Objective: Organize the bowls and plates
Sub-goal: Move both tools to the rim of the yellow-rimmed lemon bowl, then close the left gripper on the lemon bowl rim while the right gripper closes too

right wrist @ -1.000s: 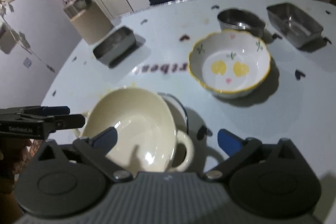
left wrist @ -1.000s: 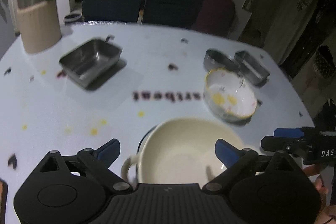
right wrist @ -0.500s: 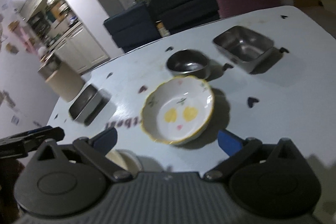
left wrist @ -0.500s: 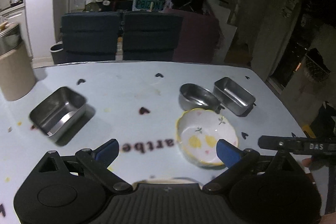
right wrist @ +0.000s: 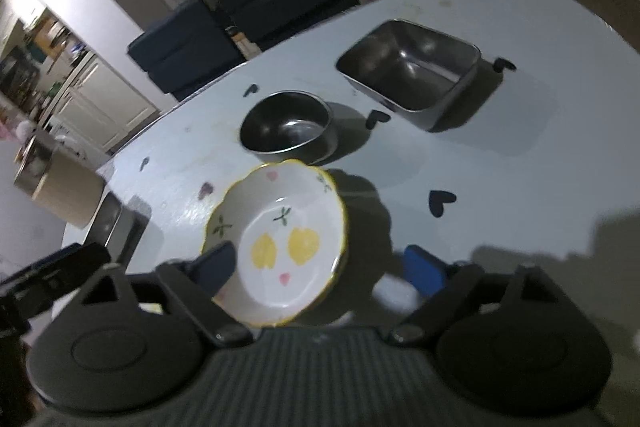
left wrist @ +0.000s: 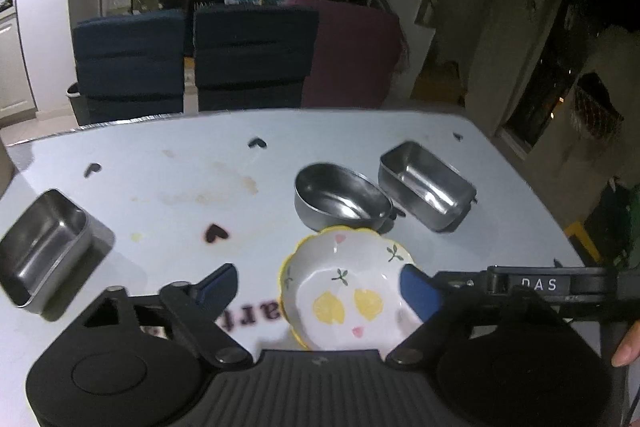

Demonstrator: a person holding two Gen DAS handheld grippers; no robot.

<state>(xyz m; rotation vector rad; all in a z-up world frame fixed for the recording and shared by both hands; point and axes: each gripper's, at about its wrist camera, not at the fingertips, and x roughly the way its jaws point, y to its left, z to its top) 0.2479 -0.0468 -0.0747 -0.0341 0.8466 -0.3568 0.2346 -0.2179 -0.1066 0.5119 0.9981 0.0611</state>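
While both pairs of jaws stood wide apart and gripped nothing, the left gripper (left wrist: 318,285) and right gripper (right wrist: 320,269) hung low over the near edge of the tabletop (left wrist: 168,187), each angled at the scalloped ceramic bowl (left wrist: 346,291) with glossy glaze, yellow rim and lemon motifs. Just beyond it, touching or nearly so, sat a round steel bowl (left wrist: 340,197); a rectangular steel tray (left wrist: 426,185) lay toward the right edge, another steel tray (left wrist: 40,247) at the left edge.
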